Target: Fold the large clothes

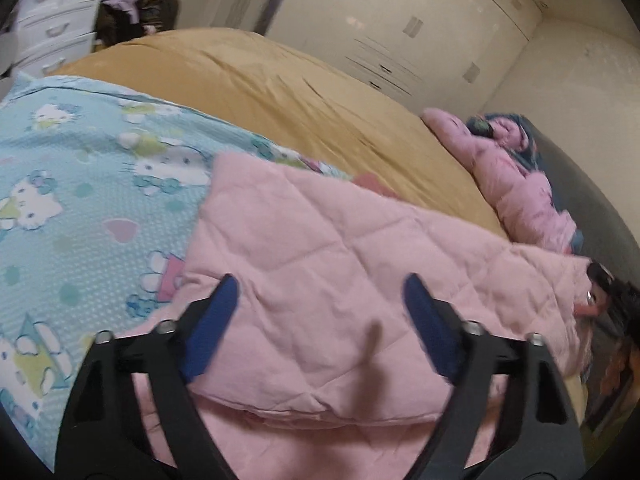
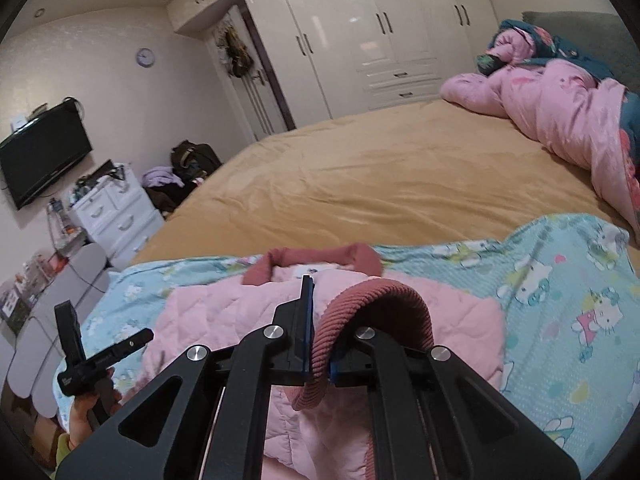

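A pink quilted jacket (image 1: 320,264) lies on a blue Hello Kitty sheet (image 1: 80,184) on the bed. My left gripper (image 1: 320,292) is open and empty, its blue pads just above the jacket's folded body. In the right wrist view the jacket (image 2: 224,320) shows its dark pink collar (image 2: 320,258). My right gripper (image 2: 320,320) is shut on the jacket's ribbed dark pink cuff (image 2: 376,300), which arches over the right finger. The left gripper (image 2: 100,356) shows at the lower left of that view, held by a hand.
The bed has a tan cover (image 2: 380,168). A pink and teal duvet (image 2: 568,112) is heaped at the headboard side. A white wardrobe (image 2: 360,40), white drawers (image 2: 116,216), a wall TV (image 2: 44,152) and a pile of bags (image 2: 188,164) stand around the bed.
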Demonstrator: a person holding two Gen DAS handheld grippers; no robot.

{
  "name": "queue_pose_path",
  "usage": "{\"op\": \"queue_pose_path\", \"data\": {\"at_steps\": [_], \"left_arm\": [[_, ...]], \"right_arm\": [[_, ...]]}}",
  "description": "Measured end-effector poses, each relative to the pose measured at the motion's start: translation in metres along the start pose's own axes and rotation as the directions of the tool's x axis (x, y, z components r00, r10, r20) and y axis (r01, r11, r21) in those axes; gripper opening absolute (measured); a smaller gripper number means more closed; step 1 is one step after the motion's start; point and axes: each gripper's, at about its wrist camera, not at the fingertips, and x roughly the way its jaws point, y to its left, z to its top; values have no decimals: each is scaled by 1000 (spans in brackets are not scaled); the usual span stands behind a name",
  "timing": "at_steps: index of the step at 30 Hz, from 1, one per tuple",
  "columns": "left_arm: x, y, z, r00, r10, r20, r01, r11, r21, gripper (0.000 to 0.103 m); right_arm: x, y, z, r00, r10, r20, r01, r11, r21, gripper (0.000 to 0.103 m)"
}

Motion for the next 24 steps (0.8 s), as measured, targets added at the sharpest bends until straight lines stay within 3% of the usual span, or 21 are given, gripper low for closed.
{"op": "queue_pose_path", "data": {"at_steps": [5,18,20,22,24], "left_arm": [[17,-1,-5,999,29,-28,-27,997,70,65],[48,-2,-20,989,95,-110,-79,986,147,65],[50,-3,-22,988,107,-114,-88,983,158,65],[52,-2,-23,986,110,-122,-90,983,161,65],[53,-2,-23,985,113,-131,-90,981,172,65]], "right_arm": [[12,-8,-8,999,-43,-19,44,998,33,5],[38,-33,-29,986,-112,-128,128,984,126,8],[36,-37,-33,981,-132,-141,152,978,143,17],[27,-43,-36,977,-166,-135,188,967,172,51],[11,-46,-36,967,-238,-92,251,953,169,56]]}}
